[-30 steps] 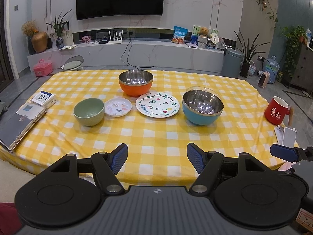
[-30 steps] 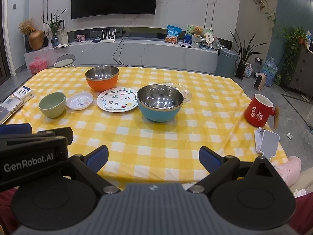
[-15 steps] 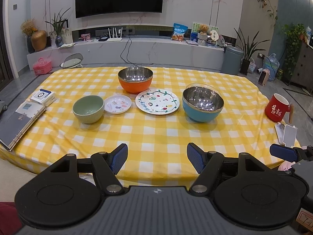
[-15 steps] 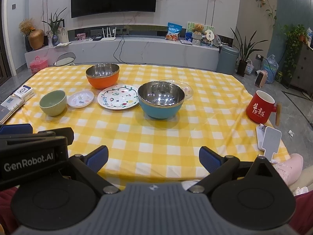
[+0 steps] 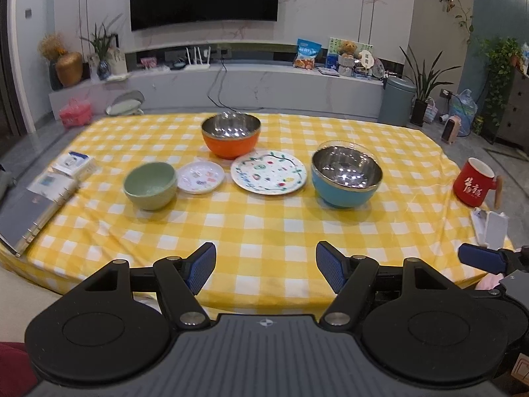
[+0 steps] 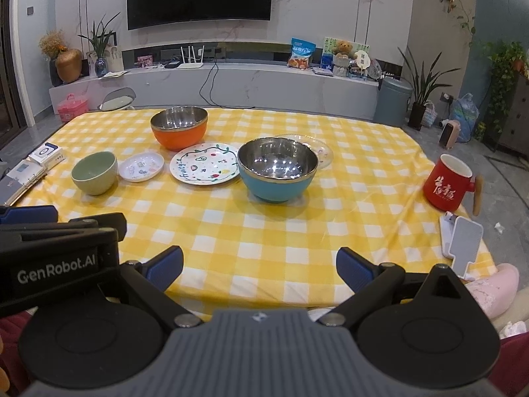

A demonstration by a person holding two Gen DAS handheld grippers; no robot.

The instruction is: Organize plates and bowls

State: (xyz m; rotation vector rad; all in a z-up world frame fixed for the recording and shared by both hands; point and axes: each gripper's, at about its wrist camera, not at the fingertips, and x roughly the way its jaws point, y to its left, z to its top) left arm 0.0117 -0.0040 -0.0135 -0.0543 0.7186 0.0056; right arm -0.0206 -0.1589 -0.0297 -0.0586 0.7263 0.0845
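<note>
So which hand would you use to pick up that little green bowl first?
Probably the left. The green bowl sits at the left end of the row, and the left gripper is open, empty and nearer it. The right gripper faces the blue bowl.

White lettering reading "GenRobot.AI" stands on the black housing of the left claw [image 6: 59, 248], which shows at the left edge of the right wrist view, beside the right claw [image 6: 259, 266]. Ahead of that claw, the painted plate [image 6: 206, 163] carries a hand-written word along its left rim that looks like "fruity". Far to the right, the red mug [image 6: 444, 185] bears white Chinese characters, too small to read.
</note>
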